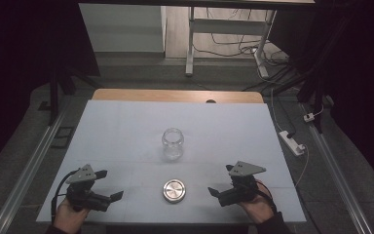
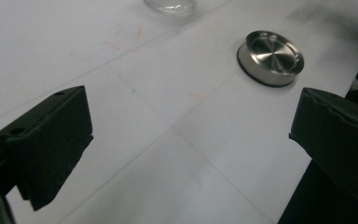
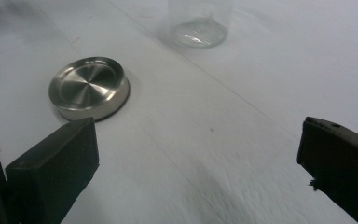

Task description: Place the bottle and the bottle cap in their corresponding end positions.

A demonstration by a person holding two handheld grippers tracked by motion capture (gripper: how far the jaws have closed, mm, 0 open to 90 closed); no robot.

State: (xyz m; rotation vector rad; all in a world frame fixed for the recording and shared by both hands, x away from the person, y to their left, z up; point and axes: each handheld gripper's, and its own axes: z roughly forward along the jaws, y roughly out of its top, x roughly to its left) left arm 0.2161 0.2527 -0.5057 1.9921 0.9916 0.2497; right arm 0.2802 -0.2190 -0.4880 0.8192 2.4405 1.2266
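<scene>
Left tool [image 1: 111, 184], jaws spread wide and empty, sits low over the near left part of the white counter [image 1: 126, 126]; right tool [image 1: 220, 180], likewise wide and empty, sits at the near right. Lid [image 1: 174, 190], a round metal disc lying flat with its hollow side up, lies between the two tools, apart from both. Jar [image 1: 172, 144], clear glass, upright and uncapped, stands farther back near the counter's middle, behind the lid. Each hand [image 1: 69, 217] enters from the near edge, gripping its tool from behind, with jaws angled inward toward the lid
</scene>
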